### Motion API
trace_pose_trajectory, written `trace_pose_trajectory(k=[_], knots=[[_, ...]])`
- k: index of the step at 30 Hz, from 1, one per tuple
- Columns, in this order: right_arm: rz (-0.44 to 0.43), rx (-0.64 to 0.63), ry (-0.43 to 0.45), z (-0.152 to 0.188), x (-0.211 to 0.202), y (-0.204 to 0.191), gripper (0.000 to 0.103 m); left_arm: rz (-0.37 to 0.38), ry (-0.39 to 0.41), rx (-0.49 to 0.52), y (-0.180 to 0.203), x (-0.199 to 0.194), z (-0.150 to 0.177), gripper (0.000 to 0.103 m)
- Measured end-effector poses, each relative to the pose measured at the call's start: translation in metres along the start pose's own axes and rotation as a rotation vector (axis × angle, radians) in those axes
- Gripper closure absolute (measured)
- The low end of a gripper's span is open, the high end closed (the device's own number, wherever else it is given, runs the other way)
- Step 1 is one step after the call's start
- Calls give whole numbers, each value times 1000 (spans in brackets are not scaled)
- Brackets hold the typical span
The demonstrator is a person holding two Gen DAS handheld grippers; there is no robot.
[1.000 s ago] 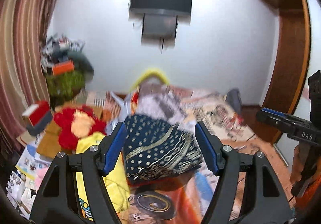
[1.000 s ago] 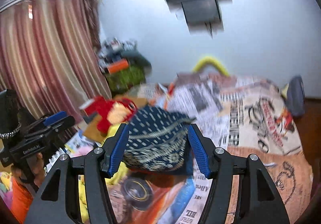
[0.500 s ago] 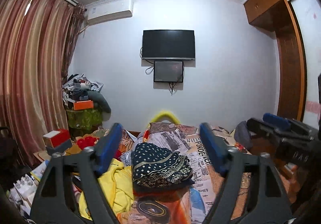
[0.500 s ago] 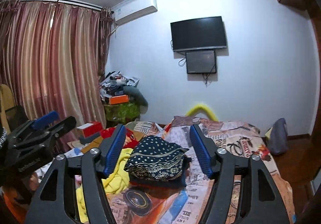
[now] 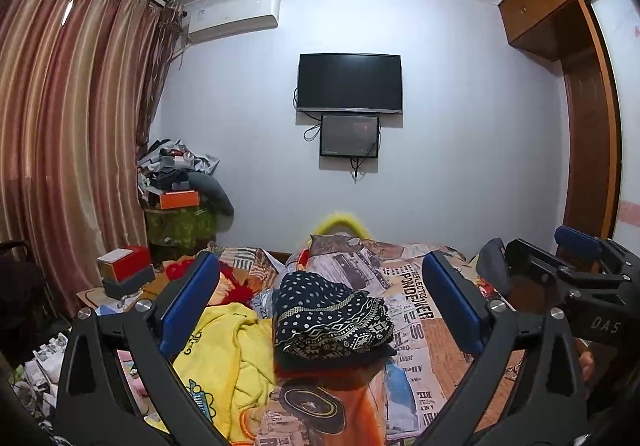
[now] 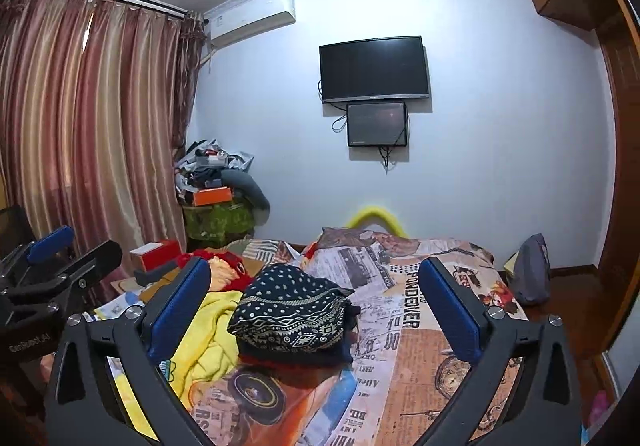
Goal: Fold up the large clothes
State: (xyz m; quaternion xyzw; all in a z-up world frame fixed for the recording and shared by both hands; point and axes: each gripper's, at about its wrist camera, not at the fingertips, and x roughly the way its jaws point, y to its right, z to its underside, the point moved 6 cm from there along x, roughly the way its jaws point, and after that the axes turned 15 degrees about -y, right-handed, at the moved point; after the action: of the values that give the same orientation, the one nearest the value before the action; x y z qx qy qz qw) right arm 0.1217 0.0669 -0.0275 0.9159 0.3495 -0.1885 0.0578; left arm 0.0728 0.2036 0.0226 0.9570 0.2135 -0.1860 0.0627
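Observation:
A folded navy garment with white dots and patterned bands (image 5: 330,320) (image 6: 290,316) lies on top of a small stack on the bed (image 5: 424,326) (image 6: 416,358). A crumpled yellow garment (image 5: 236,350) (image 6: 204,338) lies to its left. My left gripper (image 5: 320,306) is open and empty, held up and back from the stack. My right gripper (image 6: 316,302) is open and empty too, at a similar distance. Each gripper shows at the edge of the other's view, the right gripper (image 5: 576,278) and the left gripper (image 6: 48,278).
The bed has a newspaper-print cover. A red plush toy (image 6: 224,266) and boxes (image 5: 124,270) lie at the bed's left. A cluttered pile (image 5: 180,182) stands by the curtains (image 5: 72,150). A TV (image 5: 350,82) hangs on the far wall. A wooden wardrobe (image 5: 592,150) stands at right.
Both grippers have drawn back and tilted up from the folded navy garment, which now lies farther away. Both stay open and empty.

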Motion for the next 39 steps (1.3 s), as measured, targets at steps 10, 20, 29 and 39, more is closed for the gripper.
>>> trace_pose_trajectory(k=[10,20,29,39], knots=[[-4,2,-18,4,-1,0,0,-1,-22,-9,-2,7,4,1],[-4,3,-20,4,-3,0,0,1,-37,-13,0,12,6,1],[-4,3,-28,4,-5,0,0,5,-45,-16,0,15,9,1],[-1,2,-29,3,-5,0,0,35,-73,-1,0,23,14,1]])
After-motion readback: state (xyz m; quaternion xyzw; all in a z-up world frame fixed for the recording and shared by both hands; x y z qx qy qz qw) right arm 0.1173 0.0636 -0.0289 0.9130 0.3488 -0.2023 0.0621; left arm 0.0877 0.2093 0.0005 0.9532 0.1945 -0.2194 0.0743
